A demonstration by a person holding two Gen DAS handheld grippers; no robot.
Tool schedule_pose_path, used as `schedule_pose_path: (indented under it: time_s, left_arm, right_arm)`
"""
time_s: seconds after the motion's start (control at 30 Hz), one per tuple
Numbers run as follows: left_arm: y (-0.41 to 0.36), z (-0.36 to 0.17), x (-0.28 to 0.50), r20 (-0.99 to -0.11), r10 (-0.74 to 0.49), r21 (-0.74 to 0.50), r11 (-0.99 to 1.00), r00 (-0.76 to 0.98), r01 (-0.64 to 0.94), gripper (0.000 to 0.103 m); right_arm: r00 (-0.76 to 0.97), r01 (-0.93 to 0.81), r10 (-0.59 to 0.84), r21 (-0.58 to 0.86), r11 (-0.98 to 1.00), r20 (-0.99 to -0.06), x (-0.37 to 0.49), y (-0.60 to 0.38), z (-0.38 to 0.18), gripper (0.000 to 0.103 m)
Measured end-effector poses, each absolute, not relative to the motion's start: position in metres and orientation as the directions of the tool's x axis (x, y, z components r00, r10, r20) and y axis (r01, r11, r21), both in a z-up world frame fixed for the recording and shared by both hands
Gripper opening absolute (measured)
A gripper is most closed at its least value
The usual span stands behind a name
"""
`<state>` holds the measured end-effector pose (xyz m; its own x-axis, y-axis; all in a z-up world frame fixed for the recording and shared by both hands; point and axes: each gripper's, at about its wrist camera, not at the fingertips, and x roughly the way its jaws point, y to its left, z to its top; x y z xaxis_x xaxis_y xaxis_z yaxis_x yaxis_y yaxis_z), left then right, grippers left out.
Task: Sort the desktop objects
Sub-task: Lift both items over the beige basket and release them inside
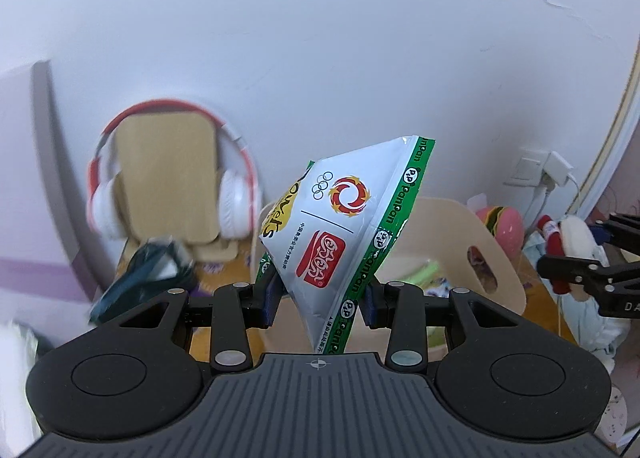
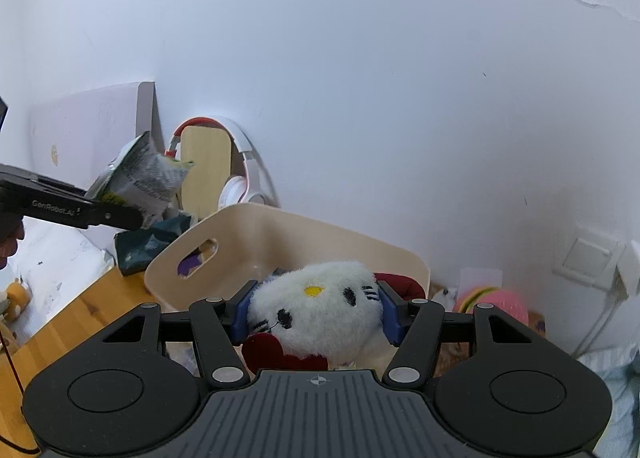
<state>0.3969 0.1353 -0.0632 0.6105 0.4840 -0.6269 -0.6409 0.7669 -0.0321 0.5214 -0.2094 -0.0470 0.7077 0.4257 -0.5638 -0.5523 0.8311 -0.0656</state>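
Beige bin (image 2: 320, 234) below; left gripper (image 1: 320, 298) clamps snack bag (image 1: 340, 225), right gripper (image 2: 316, 310) plush cat (image 2: 316, 310).

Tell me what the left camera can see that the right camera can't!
Only the left wrist view shows the front of the snack bag, white with green edges, clamped in the left gripper.

Only the right wrist view shows the white cat plush squeezed in the right gripper, just above the bin, plus the bag's crumpled back.

Both views show the cream storage bin, the red-and-white headphones hanging on their wooden stand, the pink burger toy and the white wall.
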Motion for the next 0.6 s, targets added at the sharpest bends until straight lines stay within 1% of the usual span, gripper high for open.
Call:
schedule_pose_path:
  time_s: [0.1,0.3,0.6]
  left_arm:
    - [0.142,-0.066,0.412,-0.621,0.477,-0.03,0.779,0.622,-0.627,0.04]
    - [0.154,-0.082,0.444,-0.65,0.452,-0.028,0.789,0.611,-0.613,0.04]
    - [0.164,-0.118,0.479,-0.734,0.382,-0.016,0.816,0.561,-0.577,0.04]
  right_arm:
    - [0.71,-0.553,0.425,-0.07,0.83,-0.562,0.532,-0.206,-0.047,0.058]
    - [0.702,-0.542,0.415,-0.057,0.839,-0.578,0.557,-0.198,-0.055,0.058]
    - [0.655,-0.558,0.401,-0.052,0.828,-0.64,0.588,-0.176,-0.091,0.058]
